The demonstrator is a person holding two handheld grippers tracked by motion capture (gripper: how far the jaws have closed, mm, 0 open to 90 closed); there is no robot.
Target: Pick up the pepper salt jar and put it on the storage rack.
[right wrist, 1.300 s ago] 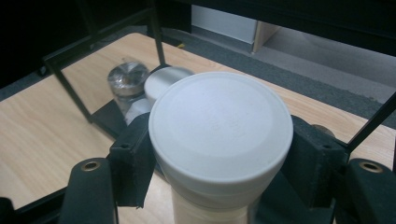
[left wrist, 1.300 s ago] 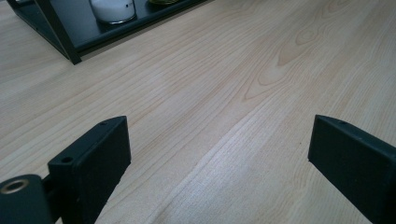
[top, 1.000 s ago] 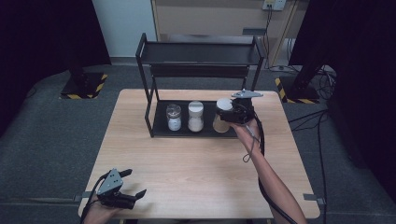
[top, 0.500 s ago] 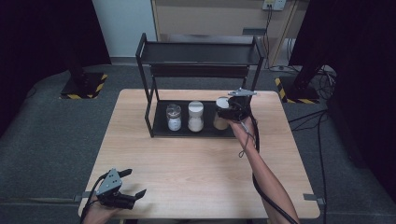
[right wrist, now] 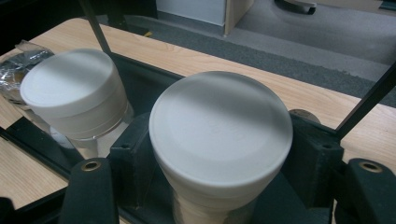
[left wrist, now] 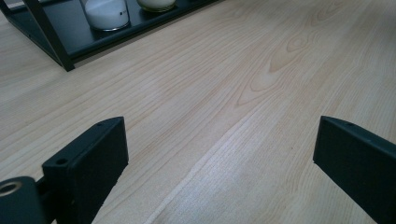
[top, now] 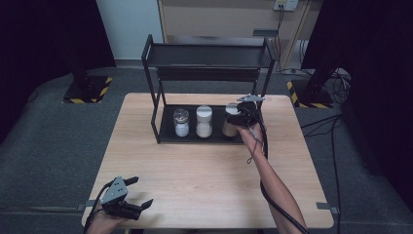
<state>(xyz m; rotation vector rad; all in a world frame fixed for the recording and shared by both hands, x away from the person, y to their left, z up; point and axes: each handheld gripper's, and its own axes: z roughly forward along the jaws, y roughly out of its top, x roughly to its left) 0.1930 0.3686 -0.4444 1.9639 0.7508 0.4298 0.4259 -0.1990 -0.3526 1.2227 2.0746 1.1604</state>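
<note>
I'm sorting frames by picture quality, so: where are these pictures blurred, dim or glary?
High view: the table is evenly lit, but the room's sides fall into near black. Left gripper view: the wood grain is sharp, with a pale sheen mid-table; the jaws at the bottom edge look soft. Right gripper view: the white-lidded jar between the jaws is slightly soft at its near rim, with a grey shadow band across its lid.

White-lidded jar [right wrist: 219, 135] upright on rack's bottom shelf [top: 168, 131]
</note>
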